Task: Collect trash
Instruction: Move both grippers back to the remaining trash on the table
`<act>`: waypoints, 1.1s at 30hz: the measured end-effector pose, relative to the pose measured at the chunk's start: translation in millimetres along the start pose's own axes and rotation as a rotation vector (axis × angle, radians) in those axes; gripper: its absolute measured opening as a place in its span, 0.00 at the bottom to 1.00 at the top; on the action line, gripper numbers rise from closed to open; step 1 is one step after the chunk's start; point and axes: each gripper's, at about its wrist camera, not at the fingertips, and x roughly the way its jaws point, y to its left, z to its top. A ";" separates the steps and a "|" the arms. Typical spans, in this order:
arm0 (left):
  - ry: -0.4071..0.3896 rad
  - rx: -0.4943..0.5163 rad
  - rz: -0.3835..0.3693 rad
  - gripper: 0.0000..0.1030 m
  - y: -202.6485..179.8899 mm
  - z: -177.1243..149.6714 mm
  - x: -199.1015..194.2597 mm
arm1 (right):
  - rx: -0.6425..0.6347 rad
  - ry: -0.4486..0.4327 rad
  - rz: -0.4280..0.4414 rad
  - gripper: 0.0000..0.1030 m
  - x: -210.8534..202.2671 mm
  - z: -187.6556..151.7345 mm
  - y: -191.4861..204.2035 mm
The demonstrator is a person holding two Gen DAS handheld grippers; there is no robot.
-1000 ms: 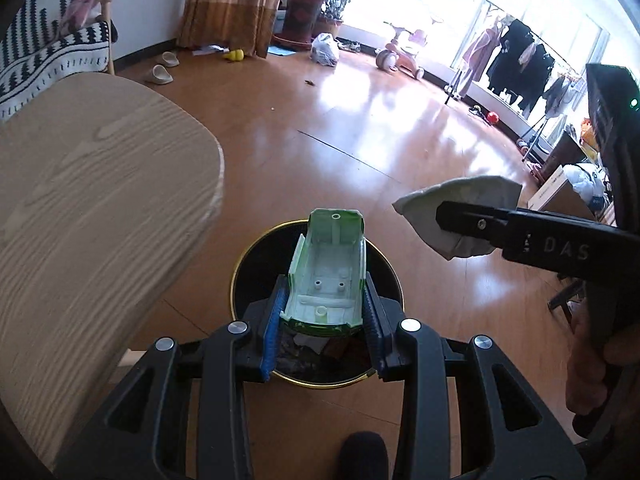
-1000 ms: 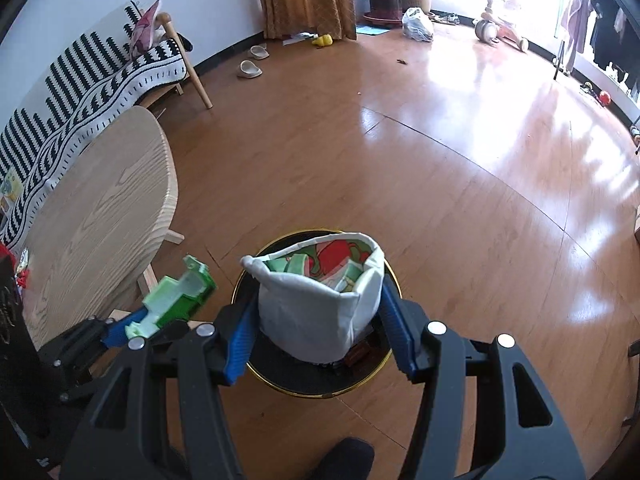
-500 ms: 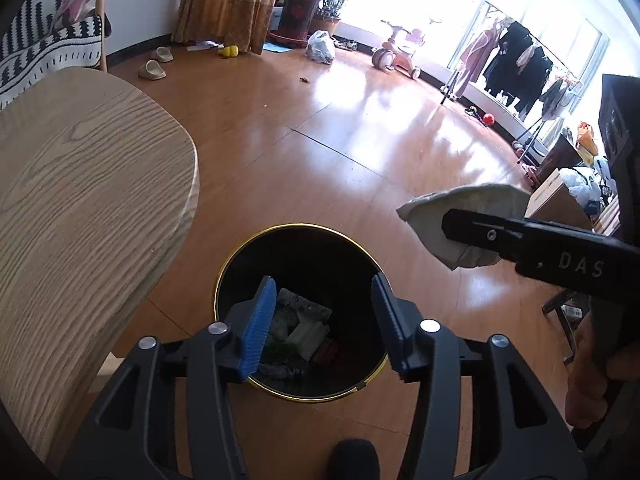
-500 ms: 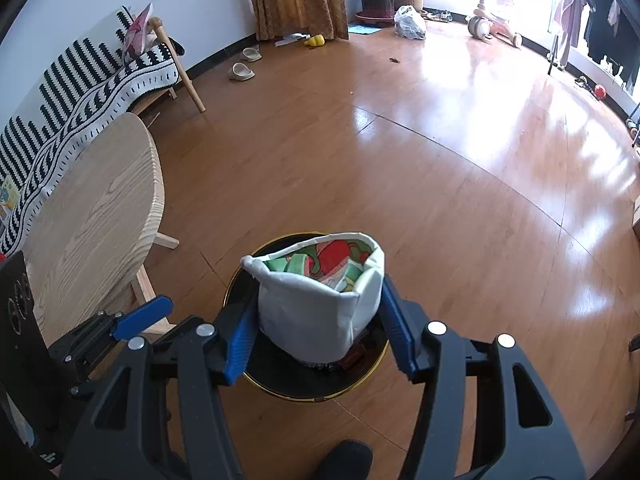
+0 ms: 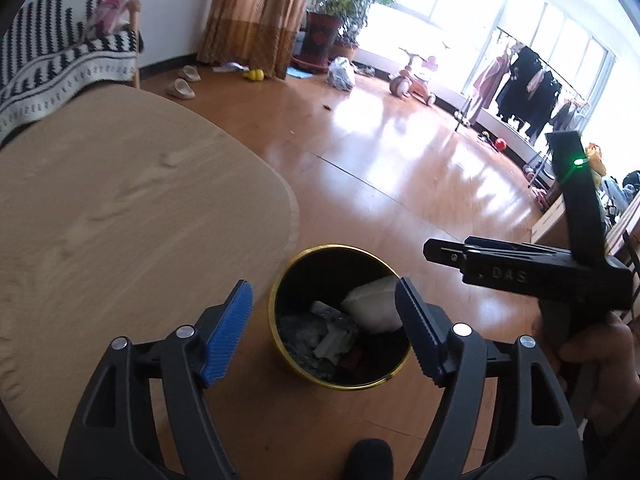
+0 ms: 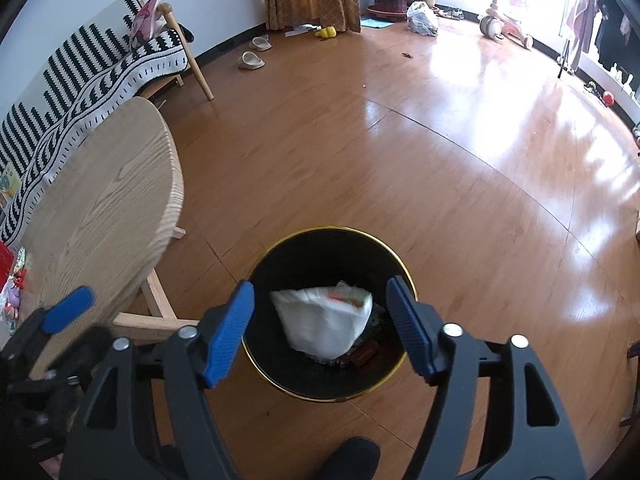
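Observation:
A black trash bin with a gold rim stands on the wooden floor beside the table. A white paper bag lies inside it, on top of other trash; it also shows in the left wrist view. Scraps of trash fill the bin's bottom. My left gripper is open and empty above the bin. My right gripper is open and empty above the bin, and it shows from the side in the left wrist view.
A round wooden table stands left of the bin, with small colourful items at its near edge. A striped sofa, slippers, a potted plant and a tricycle lie farther off.
The left gripper dropped the green plastic piece into the bin and opened. Then the right gripper opened and the white bag fell into the bin. Both grippers opened wider.

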 end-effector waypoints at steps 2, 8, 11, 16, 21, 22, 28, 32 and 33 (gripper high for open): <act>-0.025 -0.004 0.026 0.72 13.3 -0.7 -20.8 | -0.004 -0.007 0.014 0.70 0.1 4.9 11.4; -0.087 -0.044 0.137 0.74 69.1 -9.5 -81.8 | -0.085 -0.030 0.086 0.70 -5.7 6.5 78.4; -0.114 -0.091 0.226 0.75 111.1 -19.8 -118.1 | -0.149 -0.036 0.135 0.70 -6.8 5.3 131.2; -0.145 -0.208 0.386 0.75 186.3 -43.9 -174.4 | -0.248 -0.033 0.254 0.70 -9.0 -3.1 228.8; -0.142 -0.356 0.570 0.75 271.0 -86.8 -231.5 | -0.369 -0.022 0.357 0.70 -11.3 -22.5 326.6; -0.135 -0.382 0.605 0.75 287.4 -95.5 -239.8 | -0.384 -0.020 0.370 0.70 -11.1 -26.1 338.6; -0.094 -0.545 0.693 0.75 376.6 -139.3 -270.8 | -0.488 0.008 0.478 0.70 -6.4 -58.4 426.0; -0.090 -0.581 0.685 0.75 405.8 -145.7 -271.2 | -0.544 0.021 0.533 0.70 -3.1 -73.5 465.0; -0.094 -0.582 0.676 0.75 409.4 -144.4 -269.9 | -0.553 0.031 0.548 0.70 -1.5 -75.6 474.6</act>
